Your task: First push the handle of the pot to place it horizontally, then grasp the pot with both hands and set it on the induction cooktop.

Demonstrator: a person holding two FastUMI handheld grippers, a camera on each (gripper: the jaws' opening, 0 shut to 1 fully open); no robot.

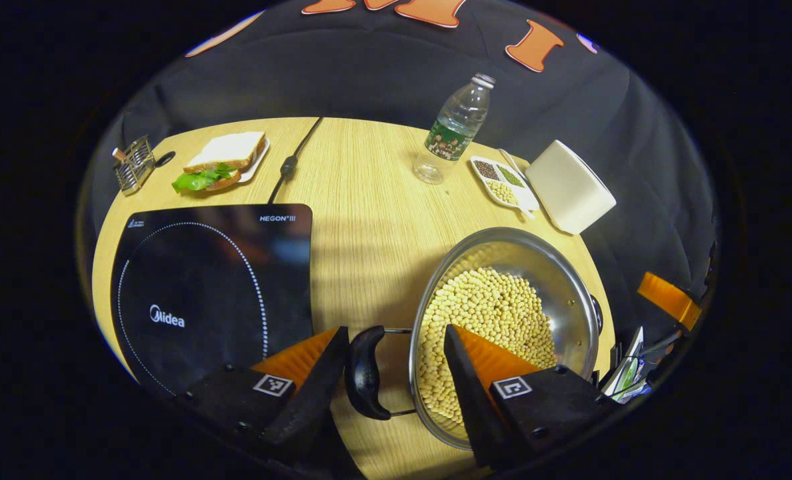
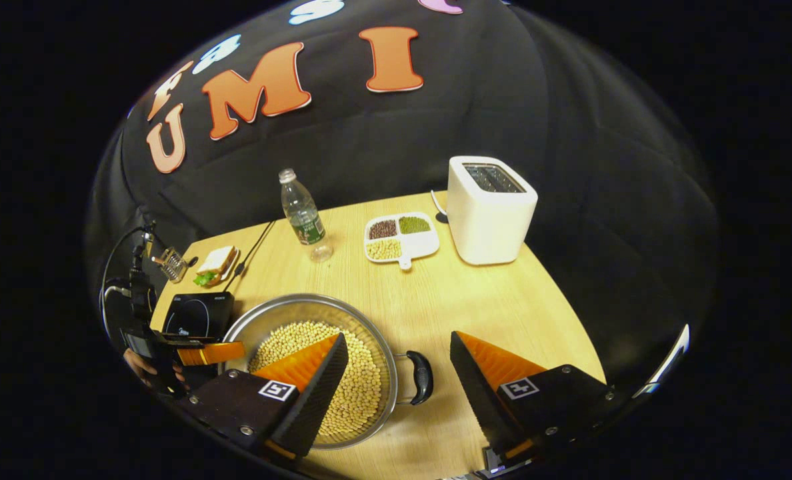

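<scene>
both claws straddle the pot handles, ready to grip

left gripper view, left to right: induction cooktop (image 1: 213,293) sits lower left on the tabletop (image 1: 363,200), bare on top. left claw (image 1: 391,373) is spread wide, its left finger just outside the black left handle (image 1: 364,373), its right finger over the beans inside the pot (image 1: 503,327), so handle and rim lie between the fingers, not pinched yet. pot is centre-right, well apart from the cooktop, which lies to its left.

right gripper view: pot at lower left, right handle (image 2: 420,377) sticks out toward frame right. right claw (image 2: 399,373) is wide too, one finger over the beans, the other out past the handle. handle line looks level, so each claw likely just needs to close.

clutter: sandwich (image 1: 226,160), bottle (image 1: 455,130), divided dish (image 2: 399,237), toaster (image 2: 489,208) all along the far edge, nothing in the path between pot and cooktop.
</scene>
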